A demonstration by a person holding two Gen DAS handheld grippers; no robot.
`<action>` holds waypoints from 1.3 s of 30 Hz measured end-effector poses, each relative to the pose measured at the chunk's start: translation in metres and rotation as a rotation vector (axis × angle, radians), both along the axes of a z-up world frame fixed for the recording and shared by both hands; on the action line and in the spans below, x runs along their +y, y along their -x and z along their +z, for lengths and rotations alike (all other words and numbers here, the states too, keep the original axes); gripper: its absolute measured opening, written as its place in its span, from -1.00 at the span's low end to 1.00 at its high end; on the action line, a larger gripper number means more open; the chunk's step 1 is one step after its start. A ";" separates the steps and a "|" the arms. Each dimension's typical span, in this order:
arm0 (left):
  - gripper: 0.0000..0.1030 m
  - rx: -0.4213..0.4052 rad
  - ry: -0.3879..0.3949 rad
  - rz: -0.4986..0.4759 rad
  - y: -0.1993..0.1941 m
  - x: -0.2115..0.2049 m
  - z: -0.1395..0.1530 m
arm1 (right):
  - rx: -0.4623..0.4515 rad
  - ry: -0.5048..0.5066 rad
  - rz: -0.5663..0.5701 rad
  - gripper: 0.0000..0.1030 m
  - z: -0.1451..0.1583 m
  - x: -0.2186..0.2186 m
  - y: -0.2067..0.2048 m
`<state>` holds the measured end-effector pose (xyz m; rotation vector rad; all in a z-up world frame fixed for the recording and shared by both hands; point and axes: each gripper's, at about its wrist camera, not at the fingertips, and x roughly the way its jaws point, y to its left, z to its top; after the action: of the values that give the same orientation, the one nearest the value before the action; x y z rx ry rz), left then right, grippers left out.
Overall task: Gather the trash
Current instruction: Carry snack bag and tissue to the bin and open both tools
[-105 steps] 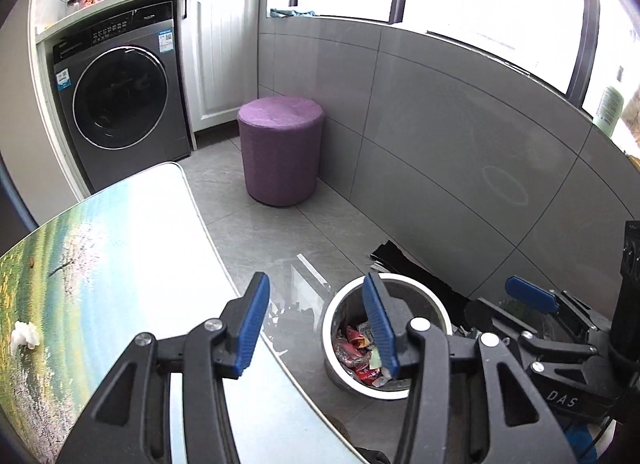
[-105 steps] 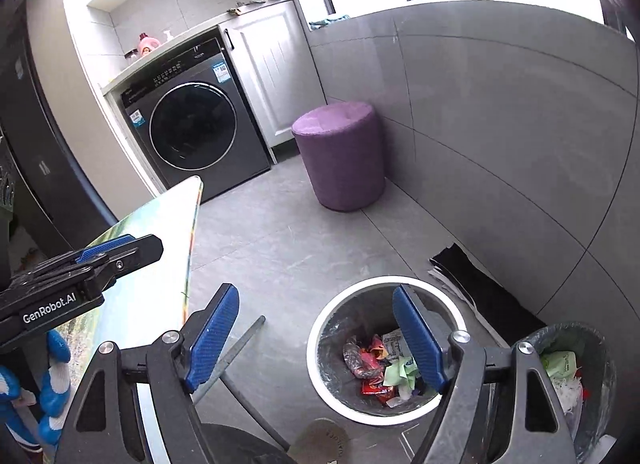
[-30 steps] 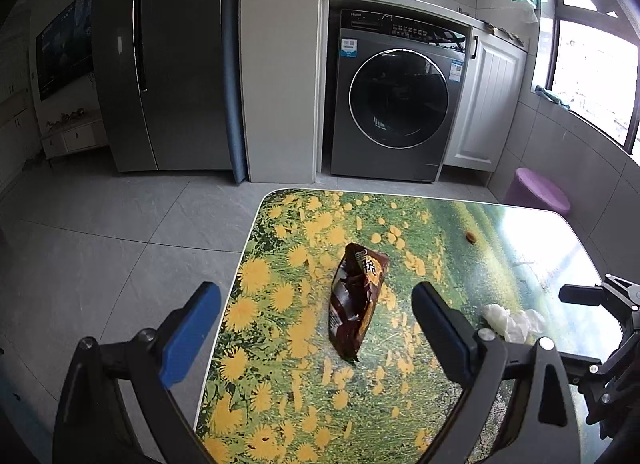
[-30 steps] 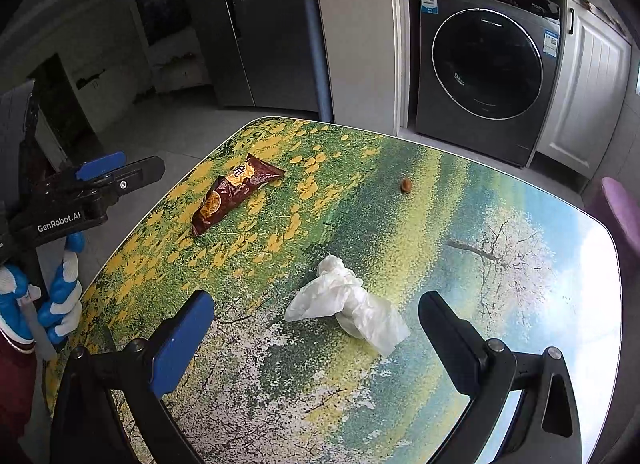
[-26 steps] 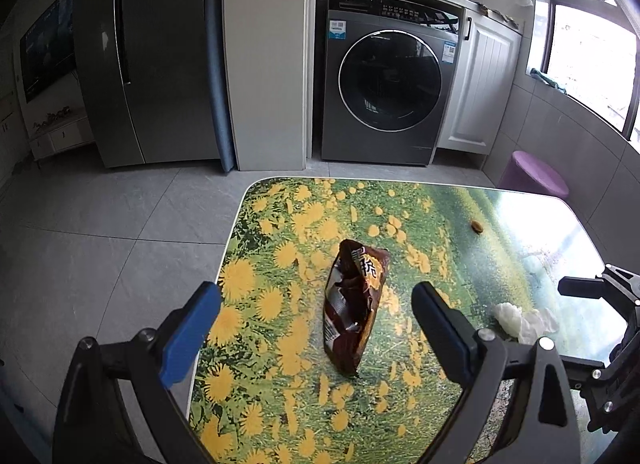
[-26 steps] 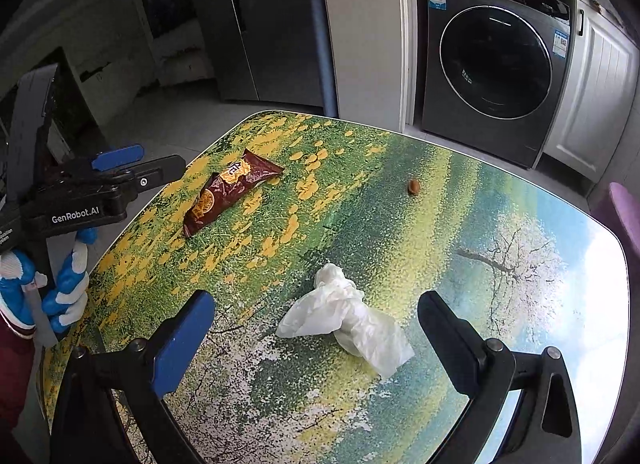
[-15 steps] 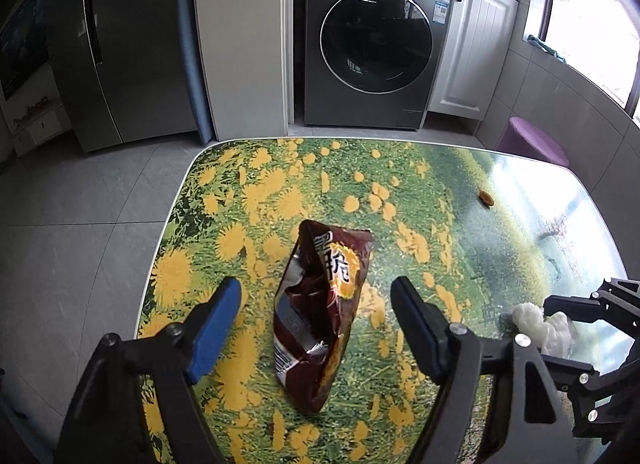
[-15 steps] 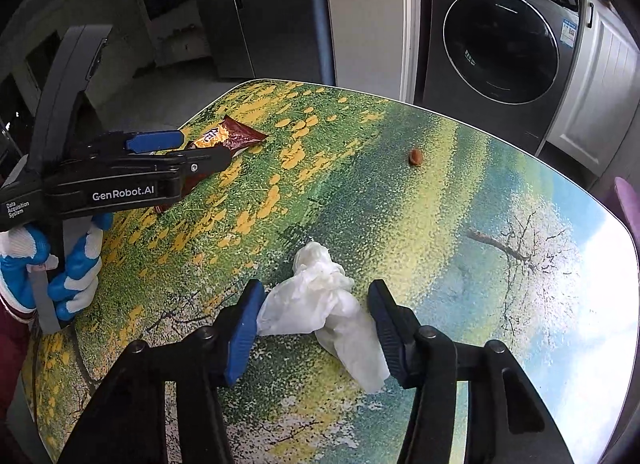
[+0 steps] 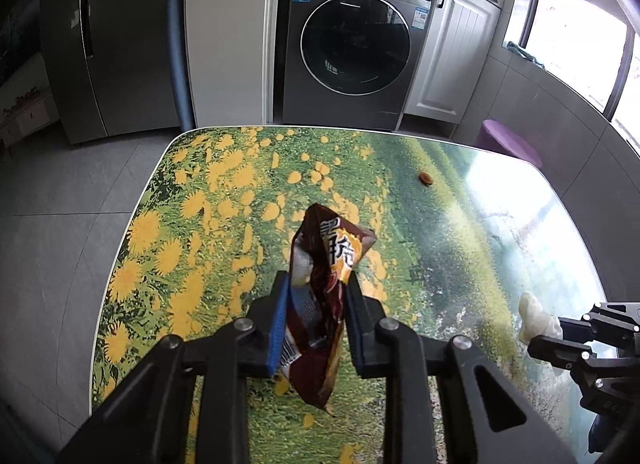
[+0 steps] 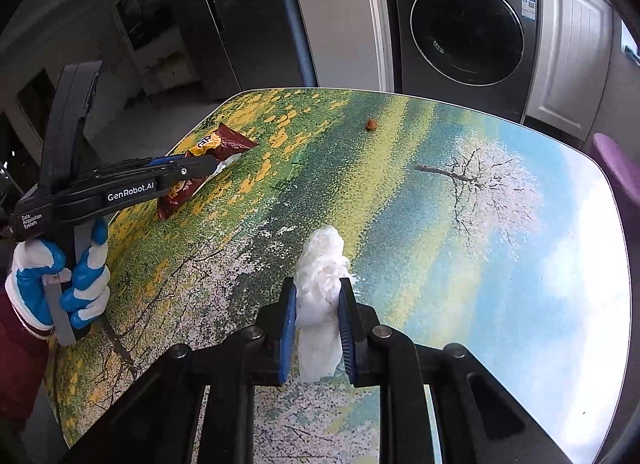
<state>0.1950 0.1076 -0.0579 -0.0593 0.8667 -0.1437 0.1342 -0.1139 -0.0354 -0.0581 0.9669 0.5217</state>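
Note:
A brown snack wrapper stands pinched up off the flower-printed table. My left gripper has its blue pads pressed on the wrapper's sides, and its jaws are still closing. A crumpled white tissue sits squeezed between the pads of my right gripper, whose jaws are also closing. In the right wrist view, the left gripper comes in from the left over the wrapper, held by a gloved hand. The left wrist view shows the tissue at the right edge.
A small brown scrap lies near the table's far side, also seen as the brown scrap. Beyond the table stand a washing machine, a dark fridge and a purple stool. The table's left edge drops to grey floor tiles.
Both grippers came down to the table and closed from wide open: the left onto the wrapper, which now stands folded up, the right onto the tissue.

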 end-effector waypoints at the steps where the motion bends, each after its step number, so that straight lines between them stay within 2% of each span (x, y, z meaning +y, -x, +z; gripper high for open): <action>1: -0.53 -0.008 0.002 -0.003 0.007 -0.003 0.004 | -0.003 -0.013 -0.011 -0.64 0.003 -0.006 0.006; 8: -0.53 -0.080 0.026 -0.032 0.054 -0.025 0.038 | -0.057 -0.086 -0.092 -0.64 0.038 -0.044 0.046; 12: -0.53 -0.124 0.005 -0.053 0.080 -0.039 0.056 | -0.100 -0.127 -0.140 -0.64 0.057 -0.068 0.070; 21: -0.52 -0.196 0.026 -0.107 0.125 -0.069 0.095 | -0.208 -0.137 -0.250 -0.64 0.093 -0.125 0.125; 24: -0.52 -0.207 0.033 -0.125 0.135 -0.084 0.104 | -0.225 -0.125 -0.299 -0.64 0.095 -0.147 0.138; 31: -0.50 -0.222 0.009 -0.209 0.145 -0.134 0.118 | -0.252 -0.169 -0.452 -0.64 0.095 -0.221 0.168; 39: -0.47 -0.165 0.012 -0.365 0.138 -0.232 0.119 | -0.270 -0.202 -0.637 -0.64 0.085 -0.305 0.204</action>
<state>0.0568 -0.1243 0.0611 0.0996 0.7053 -0.4895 -0.0702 -0.4193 0.0498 0.3448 0.6156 0.0165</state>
